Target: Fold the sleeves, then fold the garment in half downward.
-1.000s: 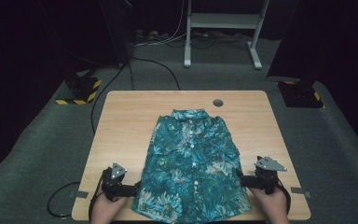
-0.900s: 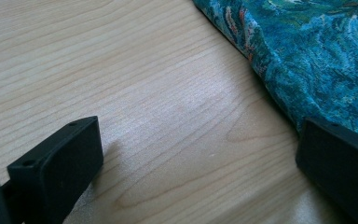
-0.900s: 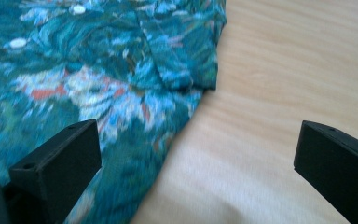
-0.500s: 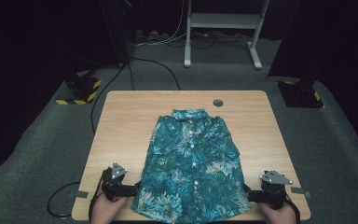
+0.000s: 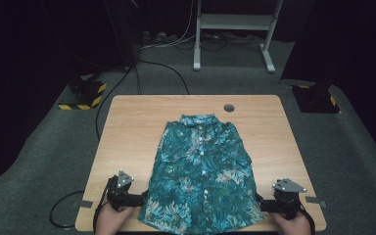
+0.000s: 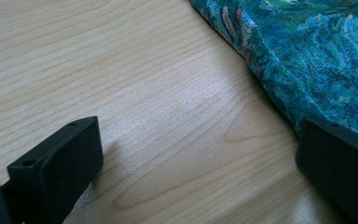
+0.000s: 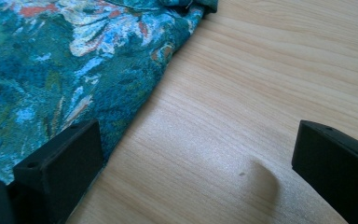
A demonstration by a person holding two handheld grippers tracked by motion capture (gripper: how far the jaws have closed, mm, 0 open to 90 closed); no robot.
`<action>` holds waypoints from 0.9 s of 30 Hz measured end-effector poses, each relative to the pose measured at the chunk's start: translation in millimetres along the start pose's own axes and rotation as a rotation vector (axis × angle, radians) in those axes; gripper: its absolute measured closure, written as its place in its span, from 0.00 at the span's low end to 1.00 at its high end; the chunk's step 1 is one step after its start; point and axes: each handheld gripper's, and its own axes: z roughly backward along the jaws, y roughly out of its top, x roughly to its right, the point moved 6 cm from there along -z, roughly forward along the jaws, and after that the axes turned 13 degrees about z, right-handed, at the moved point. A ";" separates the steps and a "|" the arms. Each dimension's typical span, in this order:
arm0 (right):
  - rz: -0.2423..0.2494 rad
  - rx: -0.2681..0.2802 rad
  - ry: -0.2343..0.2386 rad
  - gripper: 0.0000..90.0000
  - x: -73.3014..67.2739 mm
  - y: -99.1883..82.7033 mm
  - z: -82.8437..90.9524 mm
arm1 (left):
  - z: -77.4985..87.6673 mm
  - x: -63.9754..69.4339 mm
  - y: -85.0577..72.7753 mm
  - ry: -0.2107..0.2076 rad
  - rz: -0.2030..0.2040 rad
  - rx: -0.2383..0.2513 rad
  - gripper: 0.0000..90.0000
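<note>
A teal floral button-up shirt [image 5: 200,171] lies flat on the wooden table [image 5: 132,132], collar toward the far side. My left gripper [image 5: 136,199] rests low at the shirt's near-left hem corner, open. In the left gripper view its jaws stand wide apart over bare wood, one of them at the shirt's edge [image 6: 317,60]. My right gripper [image 5: 263,205] sits at the near-right hem corner, open too. The right gripper view has one of its jaws lying on the shirt's edge [image 7: 51,70], the other over wood.
A round cable hole [image 5: 229,107] is in the table near its far edge. A white metal stand [image 5: 232,29] and cables are on the grey carpet beyond. Black boxes with yellow striping [image 5: 84,93] sit on the floor left; another box [image 5: 316,98] is right.
My right gripper has drawn back toward the table's near edge and dropped low beside the shirt's hem corner. The left gripper and the shirt have stayed put.
</note>
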 end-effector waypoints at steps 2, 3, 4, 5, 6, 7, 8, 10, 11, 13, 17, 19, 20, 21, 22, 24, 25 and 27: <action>0.000 0.009 0.001 0.01 0.0 0.2 0.9 | 0.0 -0.4 0.2 0.001 0.005 0.001 0.01; -0.004 0.019 0.007 0.01 -0.3 0.5 1.7 | 0.0 -0.6 0.2 0.002 0.005 0.001 0.01; -0.005 0.027 0.012 0.01 -0.1 0.9 2.0 | 0.0 -0.5 0.2 0.004 0.005 0.001 0.01; -0.010 0.031 0.015 0.00 -0.2 1.0 2.2 | 0.1 -0.2 0.0 0.005 0.004 0.001 0.01; -0.013 0.042 0.014 0.00 0.8 1.4 2.7 | 0.1 -0.2 -0.1 0.002 0.002 0.000 0.01; -0.022 0.044 0.014 0.00 1.3 1.3 2.9 | 0.1 -0.2 0.1 -0.001 0.005 0.001 0.01; -0.026 0.048 0.012 0.01 2.0 1.3 3.2 | 0.3 -0.5 0.2 -0.005 0.007 0.001 0.01; -0.033 0.053 0.014 0.01 2.5 1.2 3.7 | 1.1 -0.5 0.3 -0.007 0.010 0.008 0.01; -0.034 0.052 0.013 0.01 2.6 1.2 3.7 | 1.5 -0.3 0.3 -0.008 0.010 0.013 0.01; -0.040 0.054 0.015 0.01 2.4 1.0 4.1 | 2.2 0.3 0.7 -0.015 0.001 0.022 0.01; -0.027 0.065 0.021 0.02 0.3 1.4 5.5 | 4.4 -1.1 0.5 -0.025 0.002 0.033 0.01; -0.029 0.063 0.023 0.02 0.4 1.3 5.4 | 5.3 -1.3 0.6 -0.029 0.003 0.029 0.01; -0.029 0.063 0.021 0.02 0.4 1.3 5.4 | 6.0 -1.2 1.1 -0.033 0.004 0.031 0.01; -0.028 0.064 0.023 0.02 0.3 1.4 5.4 | 6.7 -1.3 1.7 -0.038 0.004 0.034 0.01; -0.028 0.065 0.027 0.02 0.2 1.4 5.3 | 7.0 -1.3 2.5 -0.046 0.005 0.034 0.01; -0.030 0.065 0.032 0.01 0.5 1.2 5.4 | 7.0 -1.5 4.0 -0.053 0.005 0.030 0.01; -0.029 0.064 0.035 0.01 0.5 1.0 5.3 | 7.2 -1.9 5.5 -0.060 0.006 0.028 0.01; -0.037 0.062 0.045 0.01 1.1 0.9 4.9 | 8.0 -2.1 8.6 -0.072 0.018 0.036 0.01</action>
